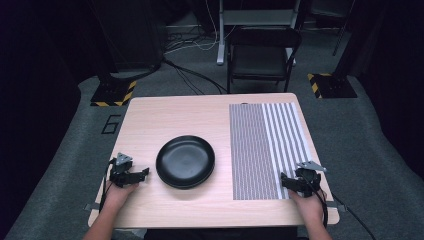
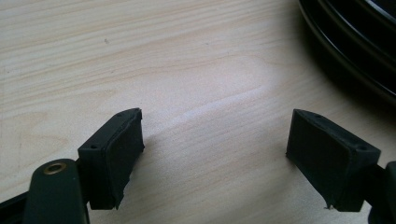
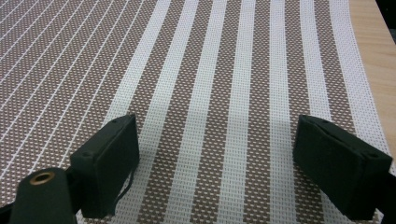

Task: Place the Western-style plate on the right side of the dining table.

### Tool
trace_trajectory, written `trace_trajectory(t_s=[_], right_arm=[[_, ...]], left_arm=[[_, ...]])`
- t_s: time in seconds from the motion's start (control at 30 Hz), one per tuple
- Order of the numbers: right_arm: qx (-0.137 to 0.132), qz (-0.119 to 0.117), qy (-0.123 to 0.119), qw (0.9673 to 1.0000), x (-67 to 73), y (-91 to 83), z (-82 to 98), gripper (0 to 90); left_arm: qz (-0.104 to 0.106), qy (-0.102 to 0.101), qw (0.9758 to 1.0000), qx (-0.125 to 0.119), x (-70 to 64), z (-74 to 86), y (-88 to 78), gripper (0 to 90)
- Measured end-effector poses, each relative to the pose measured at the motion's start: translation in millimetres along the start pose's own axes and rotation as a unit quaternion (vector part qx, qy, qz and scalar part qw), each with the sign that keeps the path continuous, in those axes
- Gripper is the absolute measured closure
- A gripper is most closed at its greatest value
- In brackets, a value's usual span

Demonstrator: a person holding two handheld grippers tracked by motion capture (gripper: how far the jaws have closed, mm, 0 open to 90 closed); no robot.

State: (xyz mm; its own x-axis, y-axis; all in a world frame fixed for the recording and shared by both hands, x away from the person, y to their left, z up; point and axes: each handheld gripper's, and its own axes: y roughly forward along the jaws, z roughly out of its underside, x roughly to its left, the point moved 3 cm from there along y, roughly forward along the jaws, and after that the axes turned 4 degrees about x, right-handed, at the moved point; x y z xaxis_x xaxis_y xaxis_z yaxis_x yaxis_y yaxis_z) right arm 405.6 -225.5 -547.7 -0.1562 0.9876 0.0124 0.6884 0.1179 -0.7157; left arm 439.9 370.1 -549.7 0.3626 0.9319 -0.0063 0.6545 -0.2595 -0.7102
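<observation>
I see both forearms reaching in from the near edge, one hand to each side. My left gripper (image 1: 142,173) sits low with its jaws spread wide, nothing between them. My right gripper (image 1: 285,180) matches, jaws wide apart and empty.

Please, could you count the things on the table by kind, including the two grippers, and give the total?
Black plate: 1
Striped placemat: 1
Grippers, left gripper and right gripper, both open and holding nothing: 2
Total: 4
</observation>
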Motion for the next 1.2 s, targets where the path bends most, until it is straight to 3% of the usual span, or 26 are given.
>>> trace_trajectory(t_s=[0.73,1.0,1.2], right_arm=[[0.001,-0.002,-0.001,1.0000,0.0,-0.9,0.7,14.4],[-0.001,-0.003,-0.006,1.0000,0.7,-2.6,1.7,17.4],[-0.001,-0.005,-0.012,0.9999,2.4,-4.6,1.2,26.0]], left_arm=[[-0.007,-0.011,0.9999,-0.002,-0.4,1.6,-2.0,20.6],[-0.009,-0.012,0.9999,-0.002,-0.2,1.3,-2.6,22.8],[-0.020,-0.024,0.9995,0.006,1.9,0.7,-5.2,27.7]])
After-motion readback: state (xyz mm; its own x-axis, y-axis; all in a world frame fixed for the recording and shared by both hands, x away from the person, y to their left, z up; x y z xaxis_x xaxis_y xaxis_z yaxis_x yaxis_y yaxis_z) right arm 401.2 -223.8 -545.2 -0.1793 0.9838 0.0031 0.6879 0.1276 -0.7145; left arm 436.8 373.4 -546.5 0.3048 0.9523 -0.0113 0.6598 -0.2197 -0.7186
